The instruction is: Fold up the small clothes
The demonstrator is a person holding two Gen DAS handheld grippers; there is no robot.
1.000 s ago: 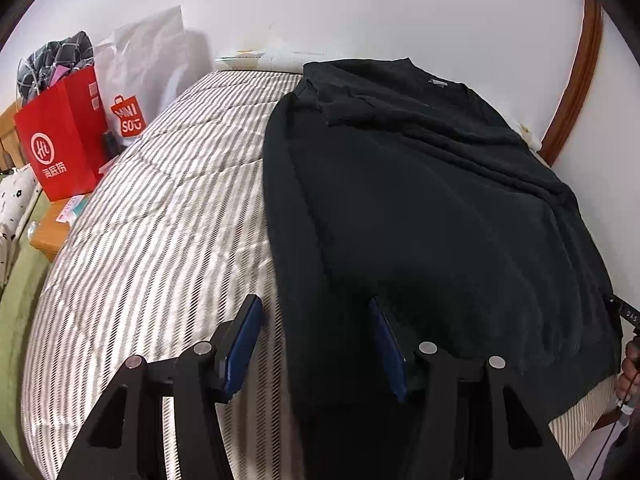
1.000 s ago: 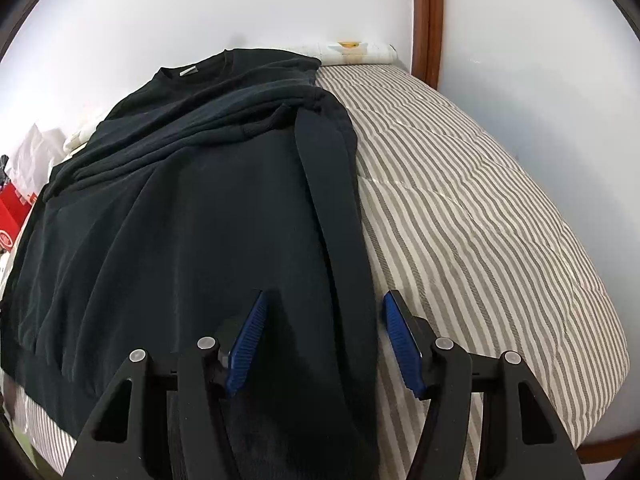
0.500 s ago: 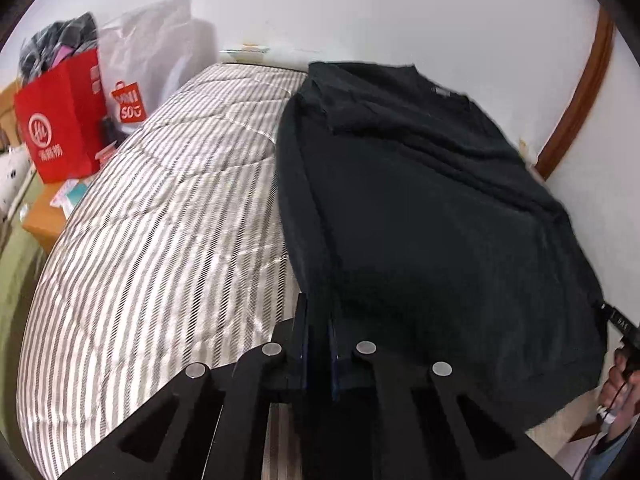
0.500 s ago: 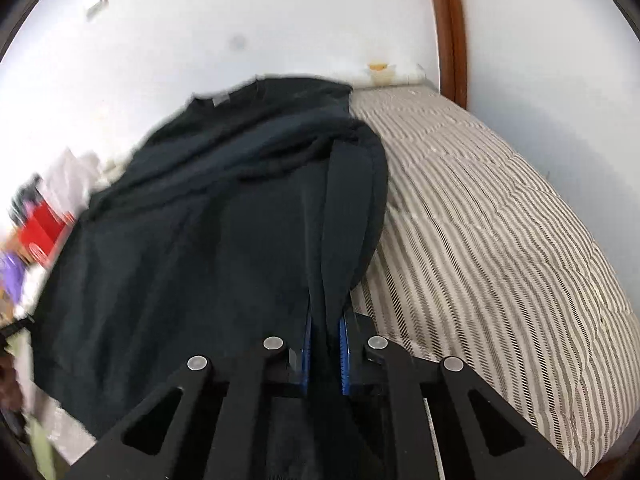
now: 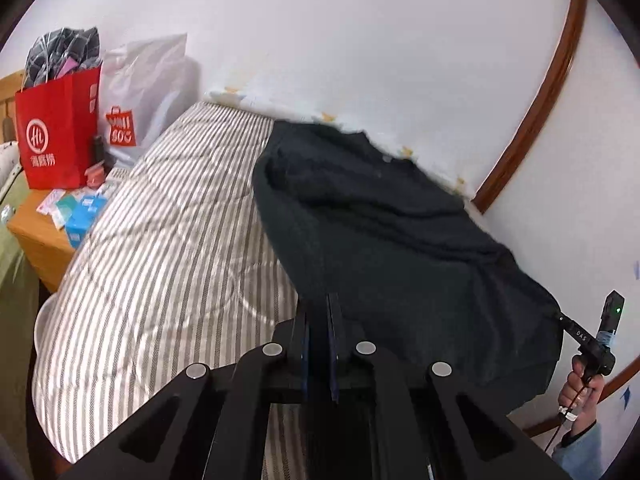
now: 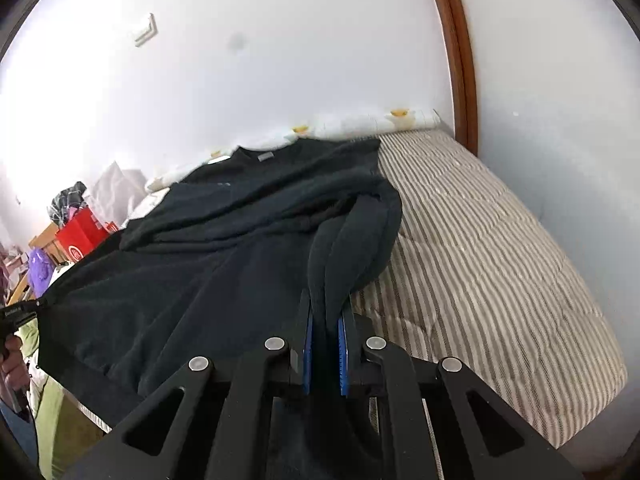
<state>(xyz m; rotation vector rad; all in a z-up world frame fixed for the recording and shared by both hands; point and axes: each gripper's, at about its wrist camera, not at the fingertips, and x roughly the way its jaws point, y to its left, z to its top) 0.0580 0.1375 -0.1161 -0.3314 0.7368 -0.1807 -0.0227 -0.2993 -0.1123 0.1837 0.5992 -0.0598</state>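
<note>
Since a second ago you've closed both grippers, then lifted the near hem of the sweater (image 5: 384,240) off the striped bed (image 5: 160,264). Your left gripper (image 5: 319,320) is clamped on the hem's left corner; your right gripper (image 6: 325,320) pinches a bunched fold at the right corner. Between them the cloth hangs raised, while the collar end lies on the bed by the wall. A red bag (image 5: 60,136) stands on the wooden table (image 5: 36,236) beside the bed.
</note>
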